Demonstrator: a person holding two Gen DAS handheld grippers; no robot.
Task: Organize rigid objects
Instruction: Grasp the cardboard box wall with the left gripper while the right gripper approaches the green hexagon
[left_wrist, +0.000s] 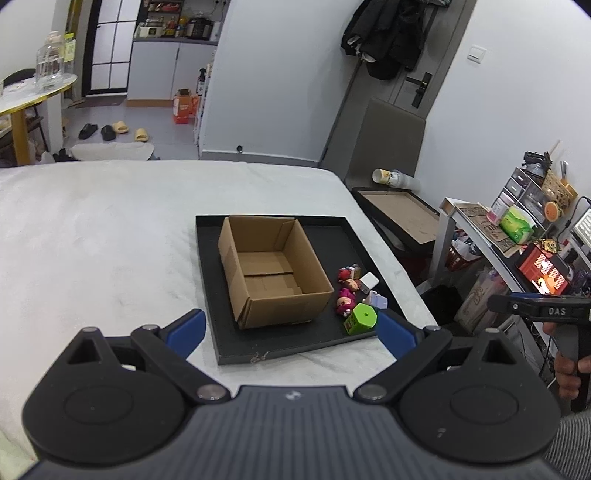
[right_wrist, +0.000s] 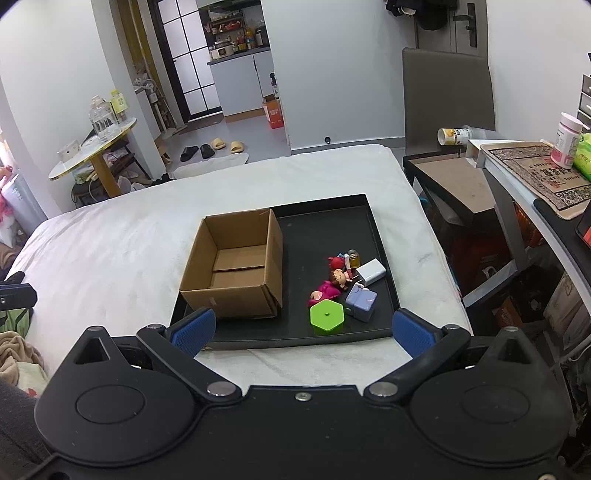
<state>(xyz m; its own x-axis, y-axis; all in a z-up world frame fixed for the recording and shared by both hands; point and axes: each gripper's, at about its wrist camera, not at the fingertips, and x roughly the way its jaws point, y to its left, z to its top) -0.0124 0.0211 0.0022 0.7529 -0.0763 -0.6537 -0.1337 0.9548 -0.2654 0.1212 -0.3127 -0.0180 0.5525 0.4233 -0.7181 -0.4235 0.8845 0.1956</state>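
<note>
Toys (right_wrist: 341, 291) beside cardboard box (right_wrist: 236, 269), ahead of wide-spread right gripper (right_wrist: 303, 332).

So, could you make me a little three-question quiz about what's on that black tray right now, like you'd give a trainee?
1. True or false: the cardboard box on the black tray already holds some toys.
2. Which item lies nearest the right gripper? A) white charger B) green hexagonal box C) red figurine
3. Fill in: both the right gripper and the left gripper have their jaws ____.

Key
1. False: the box is empty; the small items lie beside it on the tray.
2. B
3. Open, with nothing between them.
</note>
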